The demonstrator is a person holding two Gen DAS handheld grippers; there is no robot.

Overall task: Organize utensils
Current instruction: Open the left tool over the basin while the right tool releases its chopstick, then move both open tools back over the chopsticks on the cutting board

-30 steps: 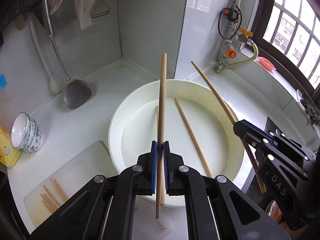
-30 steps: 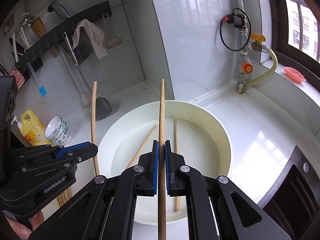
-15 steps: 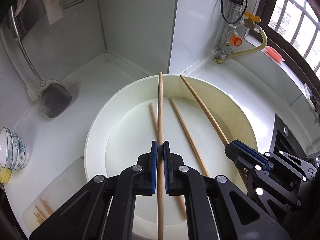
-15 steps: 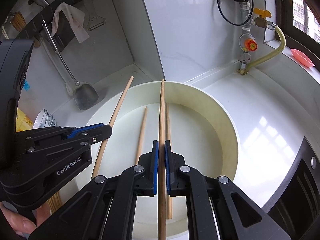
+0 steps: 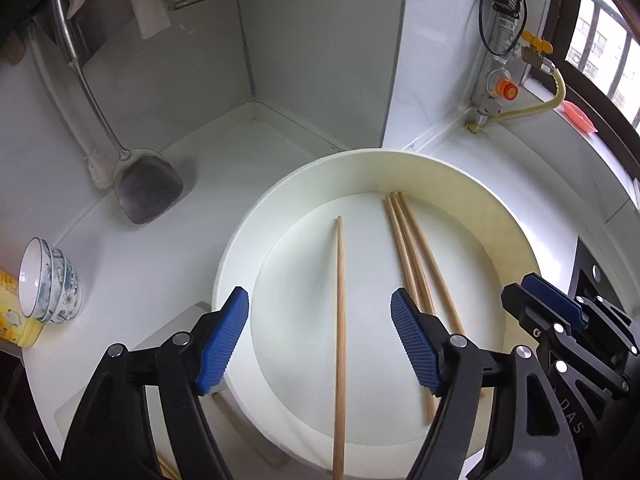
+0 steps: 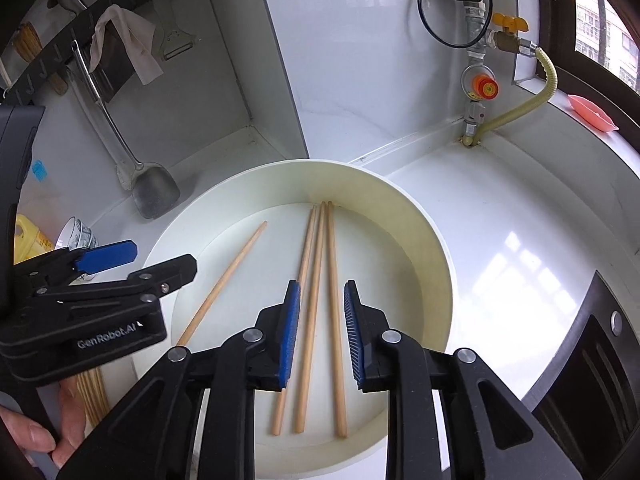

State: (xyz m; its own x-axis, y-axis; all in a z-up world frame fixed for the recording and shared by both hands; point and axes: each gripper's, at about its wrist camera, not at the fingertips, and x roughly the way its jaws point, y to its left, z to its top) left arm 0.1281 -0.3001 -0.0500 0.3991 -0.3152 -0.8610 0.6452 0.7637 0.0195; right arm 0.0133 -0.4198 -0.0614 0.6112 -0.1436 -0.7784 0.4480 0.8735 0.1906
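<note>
A round cream basin (image 5: 492,208) (image 6: 436,240) sits on the white counter. Several wooden chopsticks lie flat inside it: a single one (image 5: 339,320) (image 6: 228,276) apart on the left, and three close together (image 5: 416,256) (image 6: 320,264). My left gripper (image 5: 320,332) is wide open and empty, hovering over the single chopstick. My right gripper (image 6: 319,332) is open and empty above the three grouped chopsticks. Each gripper also shows at the edge of the other's view: the right one (image 5: 560,320), the left one (image 6: 104,272).
A metal spatula (image 5: 144,196) (image 6: 154,192) leans in the back left corner. Stacked bowls (image 5: 48,280) and a yellow bottle (image 6: 28,240) stand at the left. More chopsticks (image 6: 92,396) lie on a white board by the basin. Gas valve and hose (image 6: 484,88) at back right.
Both grippers held a chopstick over the basin and have now opened. Both chopsticks now lie flat in the basin, the right one beside the earlier pair.
</note>
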